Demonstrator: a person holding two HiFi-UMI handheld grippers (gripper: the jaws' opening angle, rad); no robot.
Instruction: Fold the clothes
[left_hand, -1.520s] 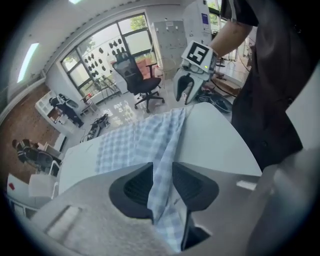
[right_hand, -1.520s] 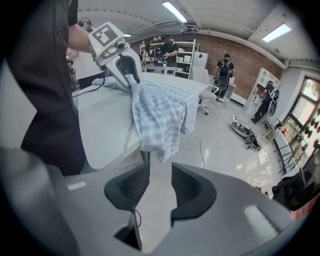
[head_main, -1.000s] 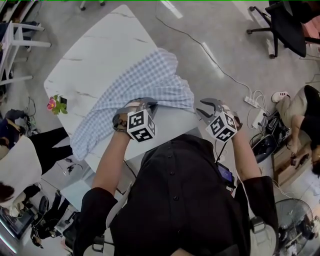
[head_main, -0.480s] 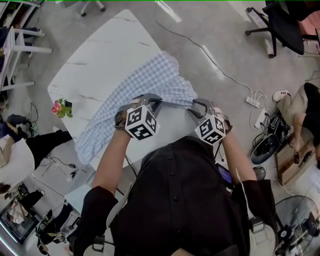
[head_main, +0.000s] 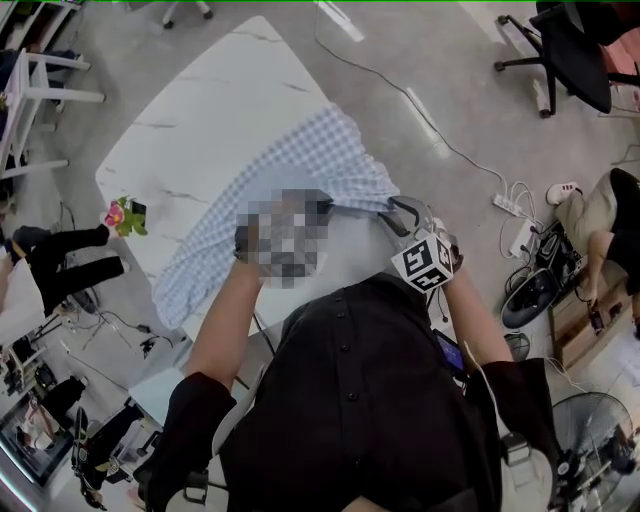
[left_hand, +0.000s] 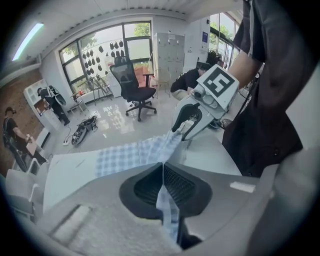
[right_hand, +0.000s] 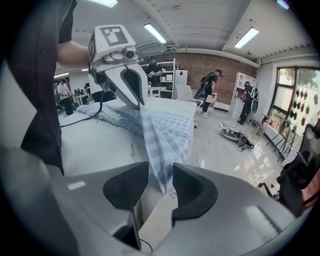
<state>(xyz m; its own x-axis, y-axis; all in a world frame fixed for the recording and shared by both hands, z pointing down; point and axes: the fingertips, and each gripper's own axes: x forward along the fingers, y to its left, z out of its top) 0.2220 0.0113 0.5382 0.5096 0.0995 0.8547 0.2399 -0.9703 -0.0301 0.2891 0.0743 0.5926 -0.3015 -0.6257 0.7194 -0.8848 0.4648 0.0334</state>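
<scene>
While a thin blue-and-white checked garment (head_main: 300, 160) lies rumpled in a long diagonal band across a smooth white marble-look table (head_main: 200, 110) with rounded corners, its near edge is drawn up into soft folds at the person's side of the tabletop. The left gripper (left_hand: 162, 167), grey with dark ribbed pads, is clamped tight on a narrow pleat of that edge, pinching the fabric flat. The right gripper (right_hand: 160, 182), near it, has its curved dark jaws parted, having just been closing, with a hanging corner of the checked cloth between them, not squeezed.
</scene>
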